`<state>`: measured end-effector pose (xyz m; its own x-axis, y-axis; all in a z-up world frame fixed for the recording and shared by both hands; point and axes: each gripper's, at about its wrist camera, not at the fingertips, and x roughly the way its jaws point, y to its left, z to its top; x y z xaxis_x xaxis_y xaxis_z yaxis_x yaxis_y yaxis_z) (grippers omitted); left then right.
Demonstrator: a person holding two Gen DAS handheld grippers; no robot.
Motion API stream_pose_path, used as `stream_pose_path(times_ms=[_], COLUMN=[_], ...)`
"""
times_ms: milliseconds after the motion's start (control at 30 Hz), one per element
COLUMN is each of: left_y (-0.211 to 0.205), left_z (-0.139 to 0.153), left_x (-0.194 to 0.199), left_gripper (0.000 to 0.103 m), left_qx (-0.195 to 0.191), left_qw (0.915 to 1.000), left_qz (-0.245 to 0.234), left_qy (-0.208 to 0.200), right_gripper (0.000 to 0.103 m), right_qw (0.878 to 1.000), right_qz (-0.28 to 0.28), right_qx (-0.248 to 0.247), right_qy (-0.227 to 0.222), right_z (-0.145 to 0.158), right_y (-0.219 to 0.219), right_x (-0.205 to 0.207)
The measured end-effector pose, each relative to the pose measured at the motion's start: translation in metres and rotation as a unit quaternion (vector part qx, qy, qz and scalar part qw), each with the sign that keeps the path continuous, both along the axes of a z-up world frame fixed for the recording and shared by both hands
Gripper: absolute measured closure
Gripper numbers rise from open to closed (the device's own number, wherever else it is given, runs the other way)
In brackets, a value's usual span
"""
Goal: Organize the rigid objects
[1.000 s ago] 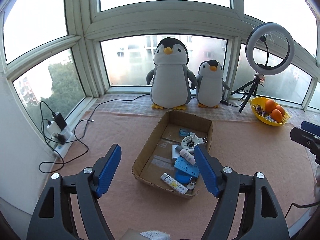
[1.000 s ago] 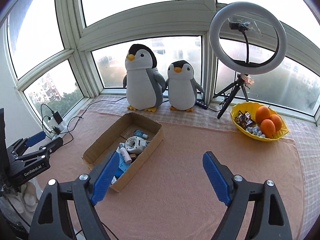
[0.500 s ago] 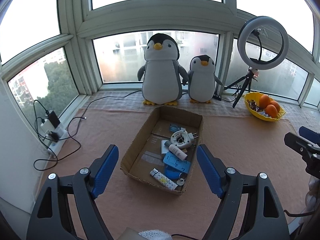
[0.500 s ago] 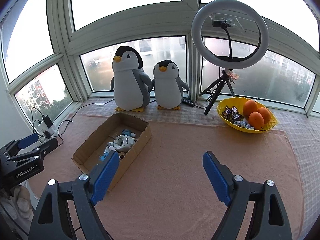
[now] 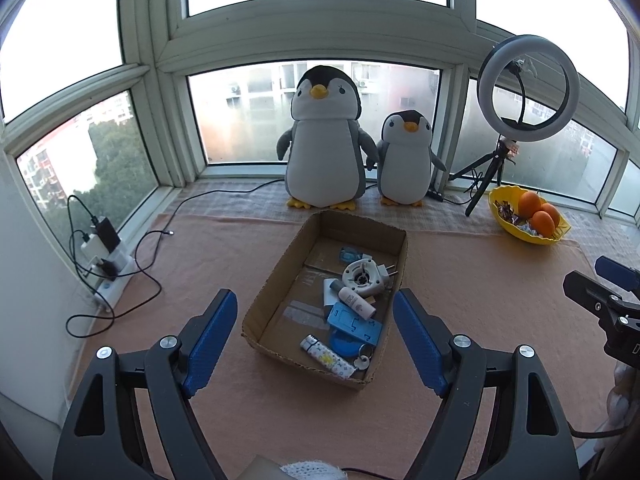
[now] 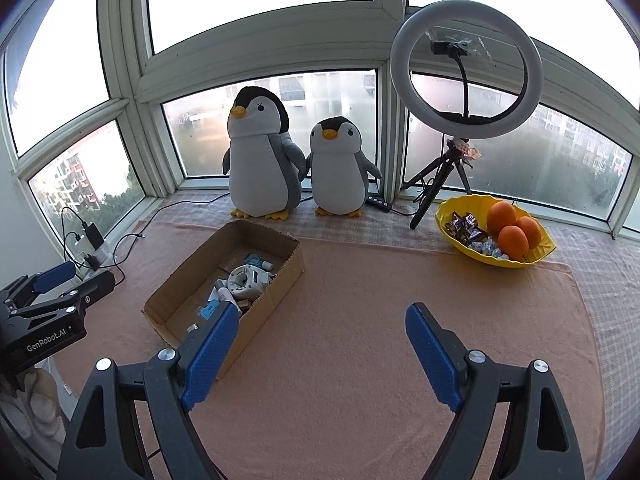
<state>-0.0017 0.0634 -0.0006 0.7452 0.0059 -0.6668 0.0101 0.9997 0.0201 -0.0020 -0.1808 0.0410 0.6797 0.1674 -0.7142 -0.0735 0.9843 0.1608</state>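
Both tongs are released and hold nothing: the left tongs (image 5: 315, 322), whose jaws have just been opening, hang above the cardboard box (image 5: 276, 280); the right tongs (image 6: 322, 330) beside it. The box holds a white reel (image 5: 362, 278), small bottle (image 5: 356, 304), blue card (image 5: 354, 326) and lighter (image 5: 326, 356). A yellow bowl (image 6: 452, 236) farther right holds oranges (image 6: 512, 236) and sweets (image 6: 464, 226).

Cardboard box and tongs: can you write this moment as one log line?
left tongs: open, empty, have just been opening | right tongs: open, empty | cardboard box: holds small items
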Motion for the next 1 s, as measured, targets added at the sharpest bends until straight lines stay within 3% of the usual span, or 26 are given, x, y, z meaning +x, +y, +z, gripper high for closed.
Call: stream_pose_path(times_ms=[1000], left_y=[0.0000], left_z=[-0.0046], left_x=[0.0044], left_gripper=[0.022], left_qx=[-0.005], left_qw=[1.0000], left_qz=[-0.003], left_qy=[0.005], right_gripper=[0.019], right_qw=[1.000], right_qz=[0.002], right_qx=[-0.007], right_qy=[0.018], right_z=[-0.0083], right_y=[0.0038], right_x=[0.0055])
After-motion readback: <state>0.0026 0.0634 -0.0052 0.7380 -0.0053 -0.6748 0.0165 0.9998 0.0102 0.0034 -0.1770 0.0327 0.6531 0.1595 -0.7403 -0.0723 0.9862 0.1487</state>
